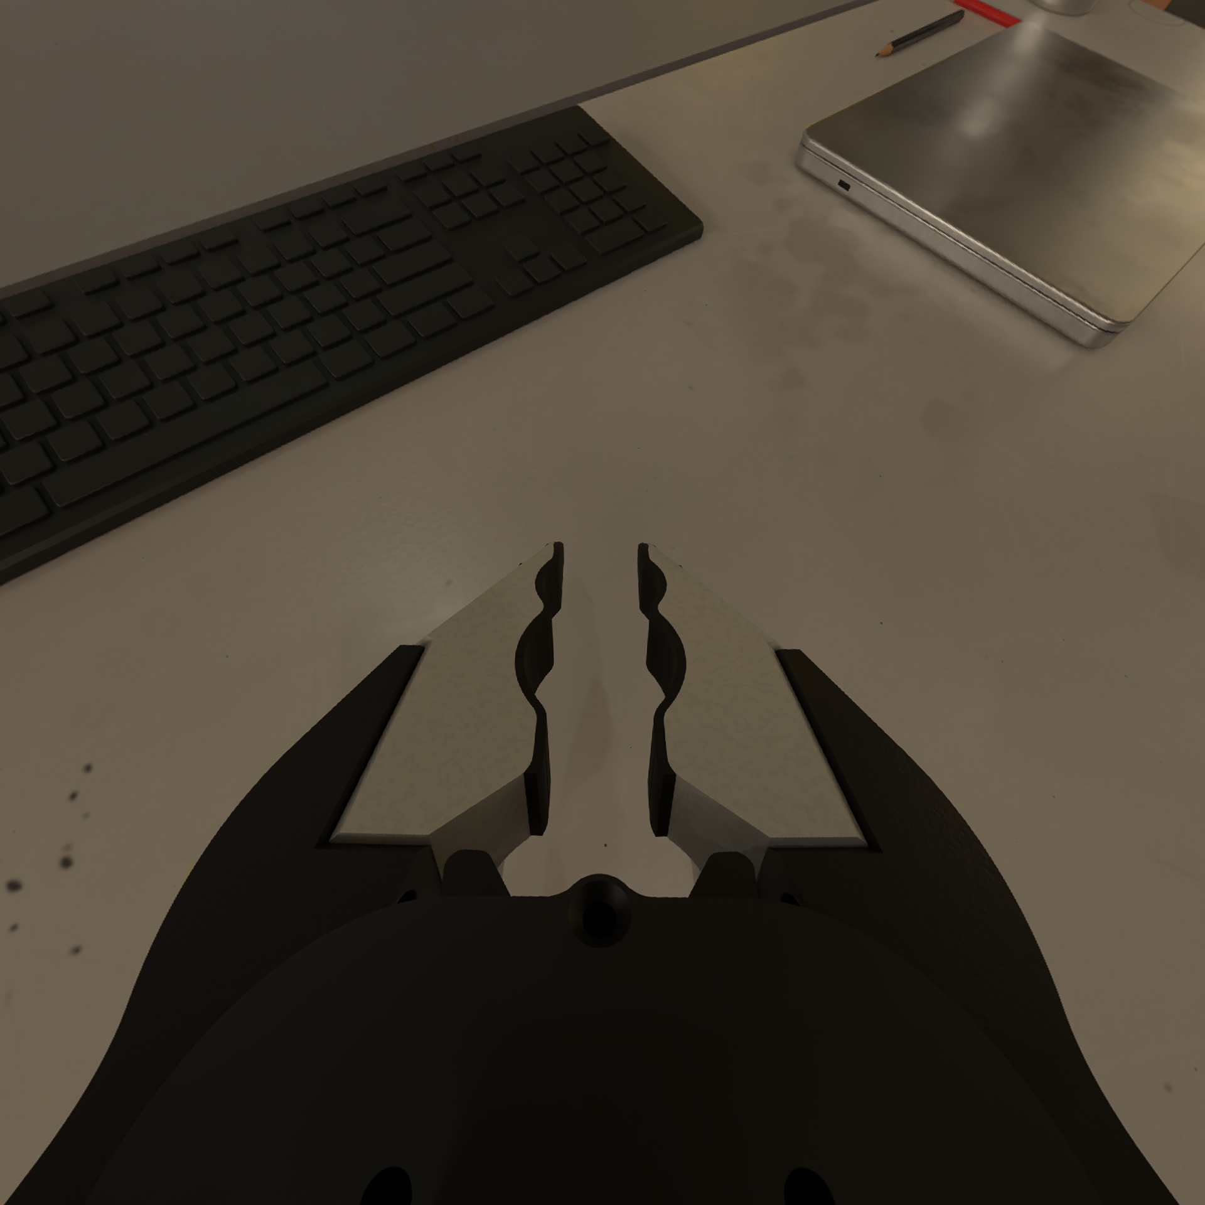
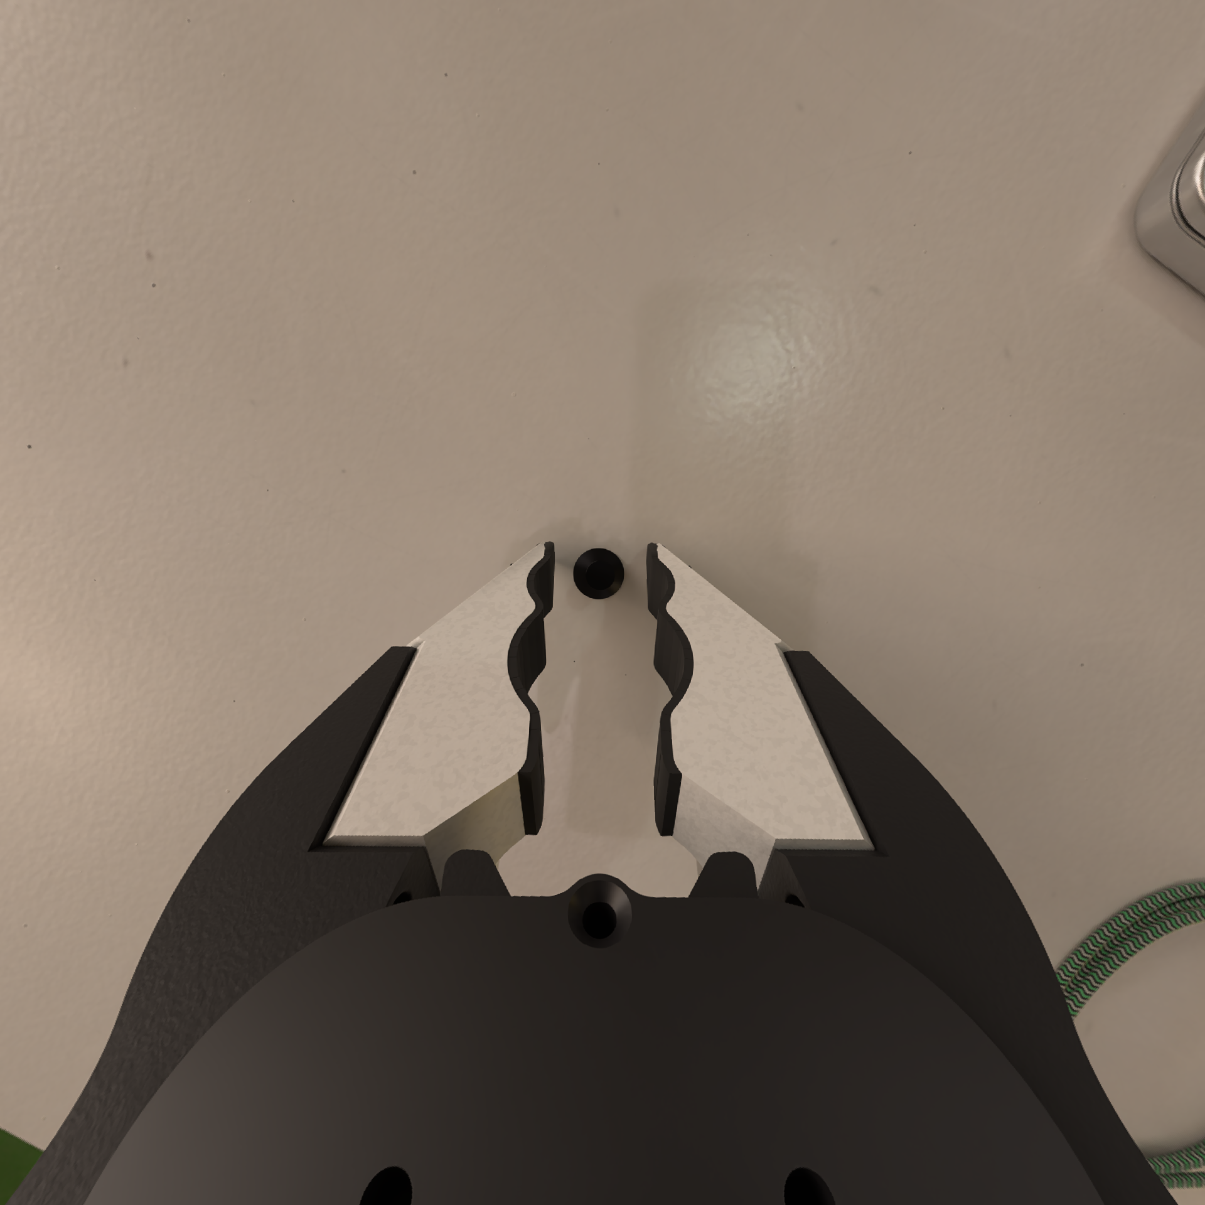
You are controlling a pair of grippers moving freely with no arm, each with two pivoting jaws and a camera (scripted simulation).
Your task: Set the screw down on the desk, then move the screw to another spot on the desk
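Observation:
In the right wrist view a small black screw (image 2: 598, 574) stands on the pale desk (image 2: 391, 293), seen head-on as a round dark head. It sits between the tips of my right gripper (image 2: 600, 549), nearer the left finger, with a gap of desk showing on each side. The right gripper's jaws are apart and not pressing the screw. In the left wrist view my left gripper (image 1: 601, 549) hovers over bare desk (image 1: 782, 521), its jaws slightly apart with nothing between them. The screw does not show in that view.
A black keyboard (image 1: 313, 313) lies ahead-left of the left gripper, under a grey panel (image 1: 261, 65). A flat silver device (image 1: 1017, 176) lies ahead-right, with a pencil (image 1: 919, 34) beyond it. A silver corner (image 2: 1174, 222) and a green-white braided cable (image 2: 1121, 952) lie right of the right gripper.

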